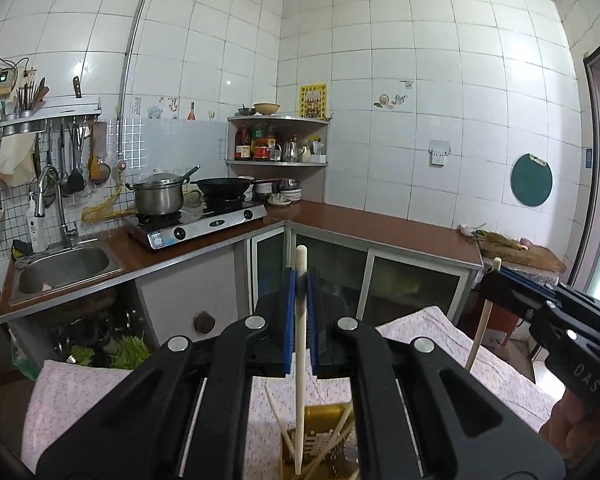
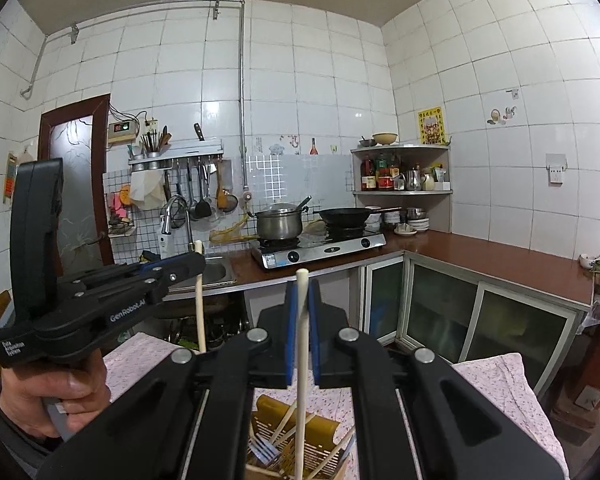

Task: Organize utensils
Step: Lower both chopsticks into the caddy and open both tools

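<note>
L gripper (image 1: 301, 280): blue pads closed tight on 1 pale chopstick (image 1: 300, 360), held upright; its top pokes above the pads, its lower end hangs down into the yellow utensil holder (image 1: 324, 416) near the bottom of the view. R gripper (image 2: 302, 292): same story, pads clamped on a 2nd pale chopstick (image 2: 301, 360), upright, lower end reaching down to the holder. In the right wrist view the holder has more chopsticks leaning at angles plus a fork (image 2: 266, 450). Holder sits on a pink floral cloth (image 1: 80, 400), near side of the scene.

Each gripper shows in the other's cam: the R one far right in the left wrist view, body marked "DAS"; the L one at left in the right wrist view, marked "GenRobot.AI" and, in small white print, what looks like "Data Acquisition System", w/ a hand (image 2: 56, 396) wrapped round its grip.

Far side: brown counter (image 1: 380, 224) w/ sink (image 1: 64, 268) at left, 2-burner stove (image 1: 204, 220) carrying a steel pot (image 1: 158, 196) and black wok (image 1: 226, 186), corner shelf (image 1: 278, 140) of bottles. Yellow poster (image 1: 313, 100) on the tiles has red characters, too small to read. Green round board (image 1: 531, 179) hangs far right.
</note>
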Demonstrator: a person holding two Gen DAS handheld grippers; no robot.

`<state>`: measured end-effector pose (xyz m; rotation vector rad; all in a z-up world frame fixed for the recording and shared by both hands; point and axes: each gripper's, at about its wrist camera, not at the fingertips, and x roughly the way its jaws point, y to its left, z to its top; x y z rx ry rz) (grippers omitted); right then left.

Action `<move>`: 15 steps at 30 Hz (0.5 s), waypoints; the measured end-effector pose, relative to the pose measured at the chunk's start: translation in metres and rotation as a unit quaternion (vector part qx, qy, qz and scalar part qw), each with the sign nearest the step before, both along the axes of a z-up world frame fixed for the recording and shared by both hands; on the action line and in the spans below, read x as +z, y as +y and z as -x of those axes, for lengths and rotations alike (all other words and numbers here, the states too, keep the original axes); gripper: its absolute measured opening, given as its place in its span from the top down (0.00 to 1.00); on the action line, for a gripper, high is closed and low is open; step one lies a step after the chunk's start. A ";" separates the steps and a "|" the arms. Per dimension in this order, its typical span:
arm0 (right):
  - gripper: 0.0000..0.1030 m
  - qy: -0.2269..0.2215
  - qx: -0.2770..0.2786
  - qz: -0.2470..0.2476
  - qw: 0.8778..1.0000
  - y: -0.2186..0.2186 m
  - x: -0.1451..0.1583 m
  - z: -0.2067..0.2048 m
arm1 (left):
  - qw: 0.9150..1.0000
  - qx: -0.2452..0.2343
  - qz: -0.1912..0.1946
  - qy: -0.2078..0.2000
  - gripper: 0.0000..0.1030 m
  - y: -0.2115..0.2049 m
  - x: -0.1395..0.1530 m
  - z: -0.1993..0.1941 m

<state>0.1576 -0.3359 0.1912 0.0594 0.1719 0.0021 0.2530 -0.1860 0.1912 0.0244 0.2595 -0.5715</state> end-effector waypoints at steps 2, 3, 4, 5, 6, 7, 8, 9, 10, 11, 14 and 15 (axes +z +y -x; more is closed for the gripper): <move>0.94 0.003 -0.002 0.000 1.000 -0.002 -0.006 -0.006 | 1.000 -0.002 -0.001 0.005 0.96 -0.005 -0.010 -0.008; 0.94 0.005 -0.002 0.000 1.000 -0.002 -0.008 -0.010 | 1.000 -0.004 -0.001 0.007 0.96 -0.006 -0.012 -0.011; 0.94 0.008 -0.003 -0.001 1.000 -0.003 -0.012 -0.013 | 1.000 -0.005 -0.002 0.010 0.96 -0.007 -0.017 -0.014; 0.94 0.010 -0.004 0.000 1.000 -0.004 -0.015 -0.015 | 1.000 -0.004 -0.005 0.012 0.96 -0.009 -0.022 -0.016; 0.94 0.011 -0.006 0.002 1.000 -0.004 -0.018 -0.018 | 1.000 -0.004 -0.005 0.015 0.96 -0.008 -0.025 -0.018; 0.94 0.013 -0.007 0.003 1.000 -0.004 -0.021 -0.020 | 1.000 -0.005 -0.006 0.020 0.96 -0.009 -0.029 -0.020; 0.94 0.015 -0.008 0.002 1.000 -0.004 -0.023 -0.022 | 1.000 -0.006 -0.008 0.022 0.96 -0.009 -0.033 -0.022; 0.94 0.018 -0.008 0.000 1.000 -0.005 -0.026 -0.026 | 1.000 -0.006 -0.009 0.023 0.96 -0.009 -0.035 -0.022; 0.94 0.020 -0.008 0.000 1.000 -0.005 -0.028 -0.027 | 1.000 -0.006 -0.010 0.027 0.96 -0.009 -0.039 -0.023; 0.94 0.022 -0.008 -0.001 1.000 -0.005 -0.032 -0.029 | 1.000 -0.006 -0.009 0.029 0.96 -0.009 -0.042 -0.024; 0.94 0.029 -0.007 0.000 1.000 -0.004 -0.040 -0.032 | 0.999 -0.004 -0.013 0.034 0.96 -0.008 -0.050 -0.026; 0.93 0.034 -0.005 0.000 0.999 -0.003 -0.043 -0.033 | 0.999 -0.004 -0.015 0.035 0.94 -0.007 -0.052 -0.027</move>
